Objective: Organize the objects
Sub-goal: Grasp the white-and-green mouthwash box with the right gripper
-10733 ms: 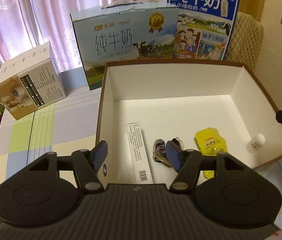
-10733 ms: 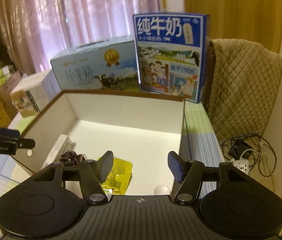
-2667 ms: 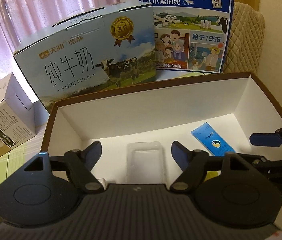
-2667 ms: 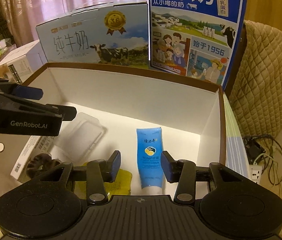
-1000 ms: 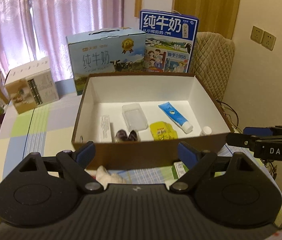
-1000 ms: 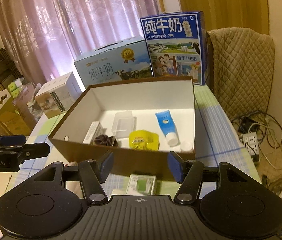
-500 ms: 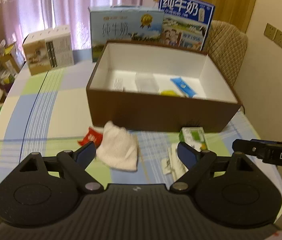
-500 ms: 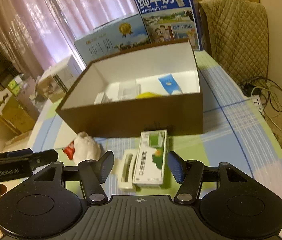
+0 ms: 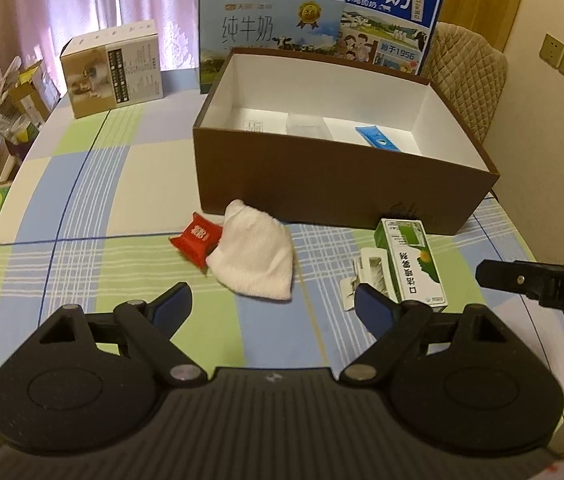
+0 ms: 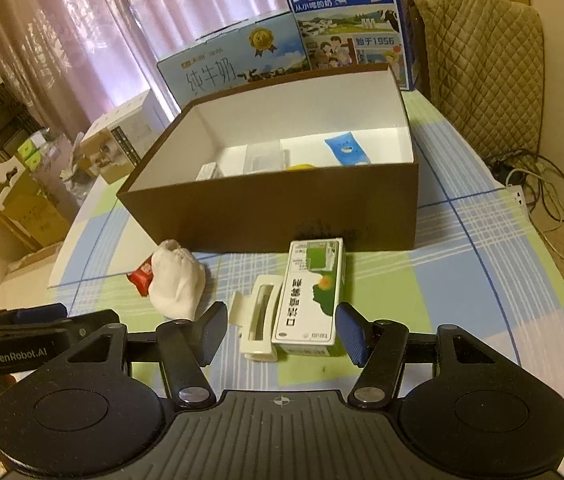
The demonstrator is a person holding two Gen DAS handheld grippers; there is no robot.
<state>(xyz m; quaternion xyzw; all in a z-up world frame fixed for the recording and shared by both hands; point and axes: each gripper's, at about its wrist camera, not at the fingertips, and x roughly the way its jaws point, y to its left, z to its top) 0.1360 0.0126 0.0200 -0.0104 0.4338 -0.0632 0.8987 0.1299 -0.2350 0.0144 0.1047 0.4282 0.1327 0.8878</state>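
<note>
Just ahead of the right gripper (image 10: 282, 332) (jaws apart): green carton (image 10: 312, 296).

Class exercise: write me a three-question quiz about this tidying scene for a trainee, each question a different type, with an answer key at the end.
1. True or false: the white cloth lies inside the brown box.
2. Which thing touches the cloth? A) red packet B) blue tube C) green carton
3. Fill in: the white clip lies beside the green ____.

Key: 1 false, it lies on the table in front of the box. 2 A. 3 carton.
</note>
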